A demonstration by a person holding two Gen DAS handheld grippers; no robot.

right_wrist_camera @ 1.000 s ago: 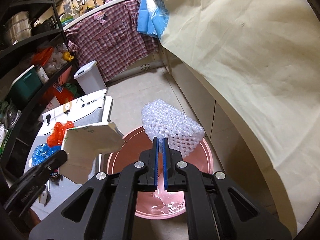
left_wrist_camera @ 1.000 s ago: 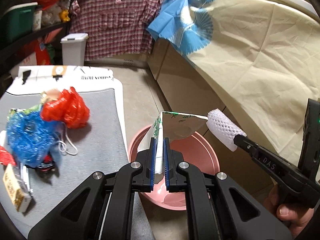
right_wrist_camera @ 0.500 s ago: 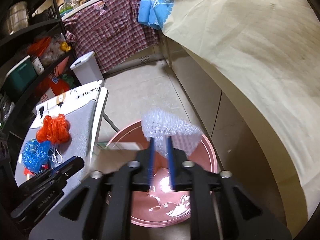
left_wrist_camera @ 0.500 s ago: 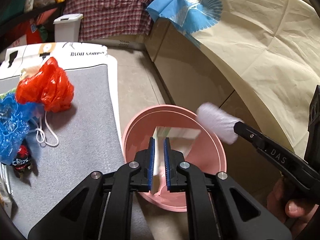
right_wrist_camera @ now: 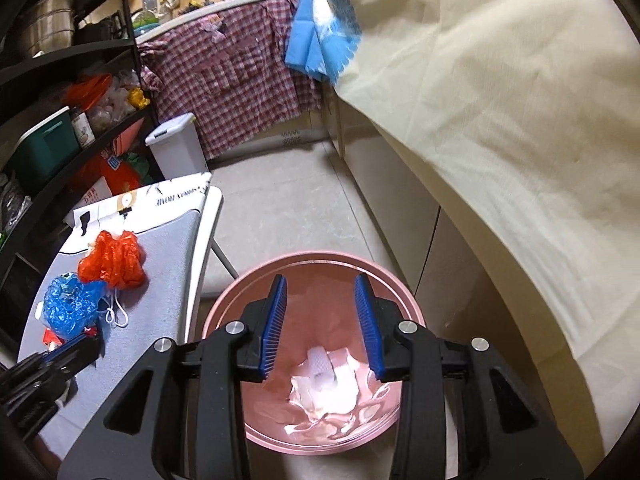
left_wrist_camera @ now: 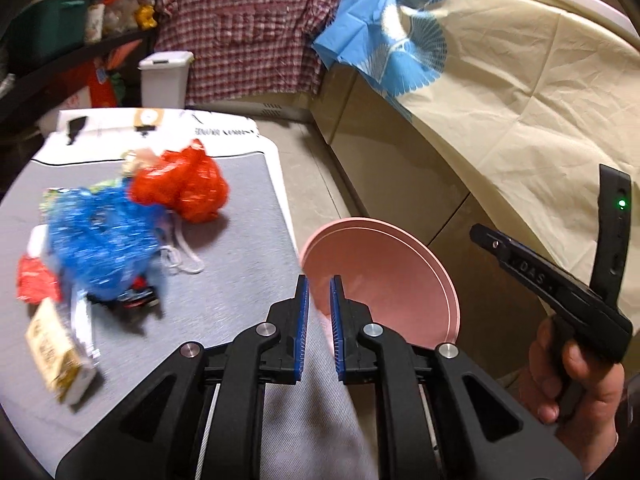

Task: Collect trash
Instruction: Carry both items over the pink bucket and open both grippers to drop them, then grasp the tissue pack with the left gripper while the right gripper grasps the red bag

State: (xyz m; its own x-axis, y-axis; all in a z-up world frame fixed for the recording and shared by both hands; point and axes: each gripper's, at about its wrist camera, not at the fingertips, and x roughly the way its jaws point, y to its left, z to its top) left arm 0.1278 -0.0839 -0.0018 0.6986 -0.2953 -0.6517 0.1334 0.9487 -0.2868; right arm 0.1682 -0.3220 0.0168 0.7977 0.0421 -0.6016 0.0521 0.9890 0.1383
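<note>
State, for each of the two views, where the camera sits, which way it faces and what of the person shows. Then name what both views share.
Left wrist: sits on the left gripper, faces down over the grey table with its trash pile; the right gripper and a hand show.
Right wrist: sits on the right gripper, faces down into the pink bin; its jaws have just been opening, nothing between them.
Shared: bin, red bag, blue bag, plaid cloth.

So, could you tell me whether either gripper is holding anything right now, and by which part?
Nothing is held. The right gripper has just been opening, empty above the pink bin; the left gripper has nothing between its fingers.
</note>
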